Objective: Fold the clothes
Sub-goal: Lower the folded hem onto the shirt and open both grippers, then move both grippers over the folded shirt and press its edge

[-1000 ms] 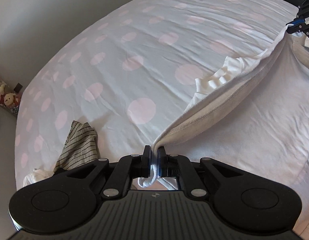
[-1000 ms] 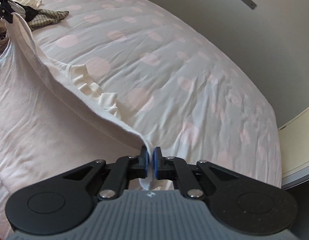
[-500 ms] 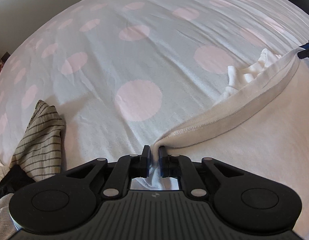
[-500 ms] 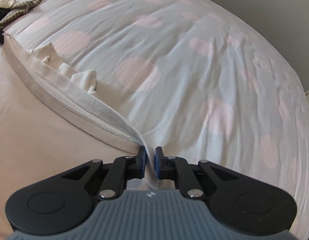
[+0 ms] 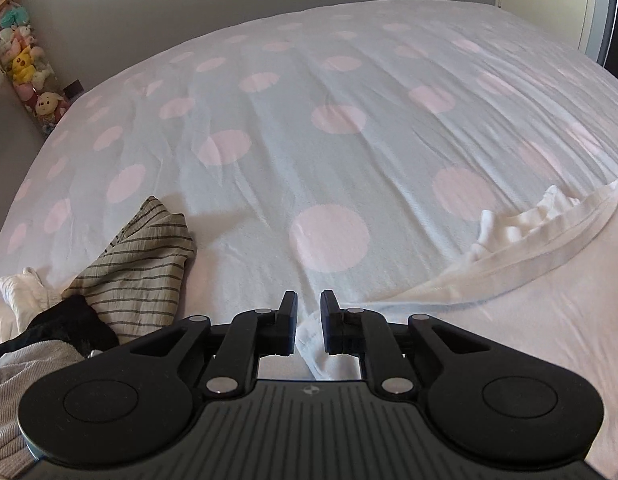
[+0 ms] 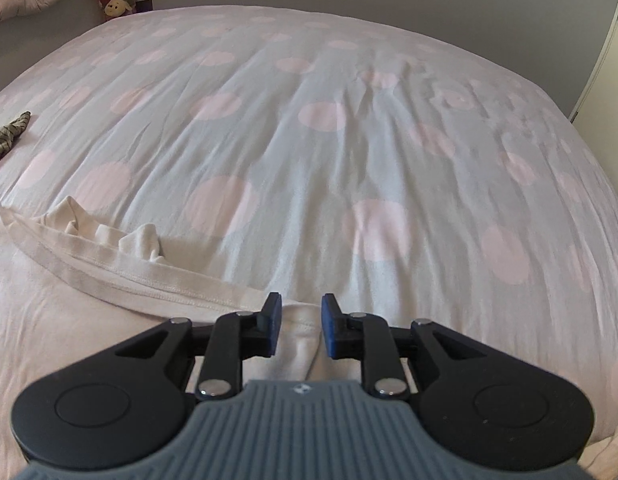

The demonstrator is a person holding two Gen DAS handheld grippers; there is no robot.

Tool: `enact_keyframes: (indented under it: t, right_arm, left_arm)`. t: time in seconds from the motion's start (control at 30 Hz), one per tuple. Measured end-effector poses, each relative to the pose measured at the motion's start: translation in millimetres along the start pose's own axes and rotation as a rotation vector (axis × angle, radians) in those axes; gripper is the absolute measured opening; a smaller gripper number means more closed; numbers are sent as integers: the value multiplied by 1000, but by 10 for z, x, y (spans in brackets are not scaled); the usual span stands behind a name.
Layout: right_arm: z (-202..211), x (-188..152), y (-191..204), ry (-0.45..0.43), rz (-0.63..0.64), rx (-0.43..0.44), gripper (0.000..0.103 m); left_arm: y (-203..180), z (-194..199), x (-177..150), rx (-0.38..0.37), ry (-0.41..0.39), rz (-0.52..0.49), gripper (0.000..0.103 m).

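Both grippers, left gripper and right gripper, have just been opening; their jaws stand apart with the pale shirt's hem lying slack between them. That shirt rests flat on the dotted bedsheet, a striped garment nearby.

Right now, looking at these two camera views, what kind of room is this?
Most likely a bedroom, perhaps a child's. A wide bed with a pink polka-dot cover fills both views, a column of plush toys stands against the wall, and a pile of clothes waits beside a white garment spread out on it.
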State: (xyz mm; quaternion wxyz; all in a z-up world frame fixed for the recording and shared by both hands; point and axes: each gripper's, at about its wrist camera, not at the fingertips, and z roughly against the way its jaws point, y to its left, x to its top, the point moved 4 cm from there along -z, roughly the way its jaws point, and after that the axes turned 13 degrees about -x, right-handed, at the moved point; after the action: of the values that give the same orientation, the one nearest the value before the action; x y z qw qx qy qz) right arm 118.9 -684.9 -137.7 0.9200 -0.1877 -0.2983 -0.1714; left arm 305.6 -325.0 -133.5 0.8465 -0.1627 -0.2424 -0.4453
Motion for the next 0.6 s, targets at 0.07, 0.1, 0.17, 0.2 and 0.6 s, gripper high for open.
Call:
enact_keyframes:
  t: [0.07, 0.1, 0.17, 0.2, 0.6]
  right_arm:
    - [142, -91, 47, -11, -15, 16, 23]
    - [206, -149, 85, -15, -23, 24, 23]
    - [327, -292, 199, -22, -36, 48, 23]
    - [370, -360, 260, -25, -41, 62, 23]
    - [194, -658, 1054, 4, -70, 180, 19]
  left_arm:
    - [-144, 75, -93, -30, -9, 4, 11]
    - [-218, 112, -141, -45, -14, 6, 11]
    - [-370, 132, -230, -85, -24, 14, 11]
    - [-447, 124, -275, -102, -28, 20, 11]
    - [-1068, -551, -516, -202, 12, 119, 11]
